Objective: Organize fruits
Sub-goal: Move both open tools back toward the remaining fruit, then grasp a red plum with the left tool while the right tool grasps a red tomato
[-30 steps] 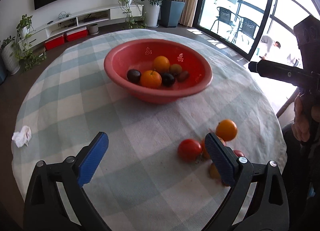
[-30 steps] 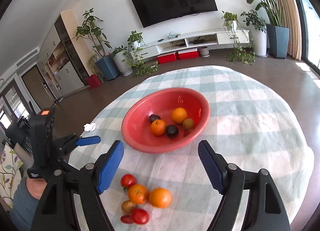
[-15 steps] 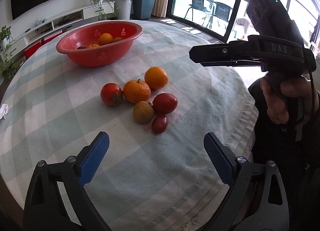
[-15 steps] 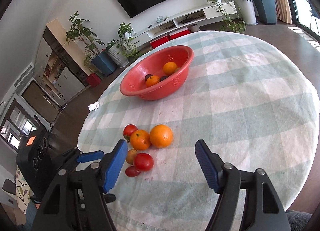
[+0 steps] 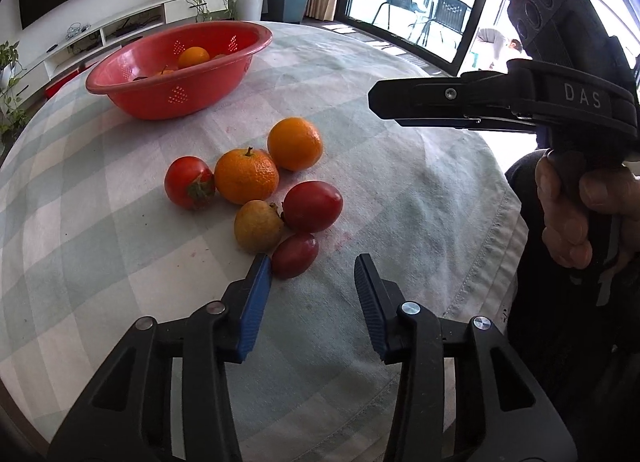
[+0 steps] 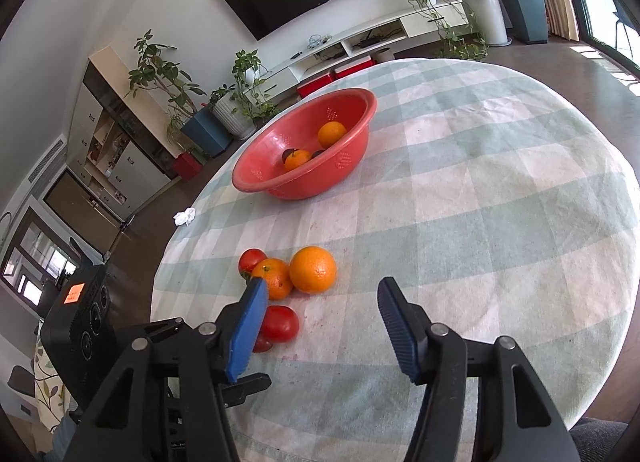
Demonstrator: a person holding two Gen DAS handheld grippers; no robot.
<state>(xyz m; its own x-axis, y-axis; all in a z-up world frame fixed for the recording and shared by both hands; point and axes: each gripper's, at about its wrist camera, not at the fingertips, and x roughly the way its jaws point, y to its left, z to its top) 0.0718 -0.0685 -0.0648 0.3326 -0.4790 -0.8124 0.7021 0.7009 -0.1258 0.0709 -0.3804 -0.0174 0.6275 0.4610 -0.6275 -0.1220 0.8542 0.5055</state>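
- L gripper [image 5: 314, 268] low over checked tablecloth [image 5: 400, 189], jaws closing, nothing betw. them; L blue pad tip just beside small dark-red fruit [image 5: 295, 255].
- Loose cluster: tomato [image 5: 189, 181], stemmed orange [image 5: 246, 175], round orange [image 5: 295, 143], yellowish fruit [image 5: 257, 225], big red fruit [image 5: 313, 206].
- Red bowl [image 5: 160, 97] behind, oranges inside.
- R gripper [image 5: 460, 103] side-on at right, in a hand [image 5: 576, 213].

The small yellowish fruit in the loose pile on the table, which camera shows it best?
The left wrist view: the yellowish fruit sits whole and close. In the right wrist view I cannot pick it out; the pile there is partly hidden behind a blue pad.
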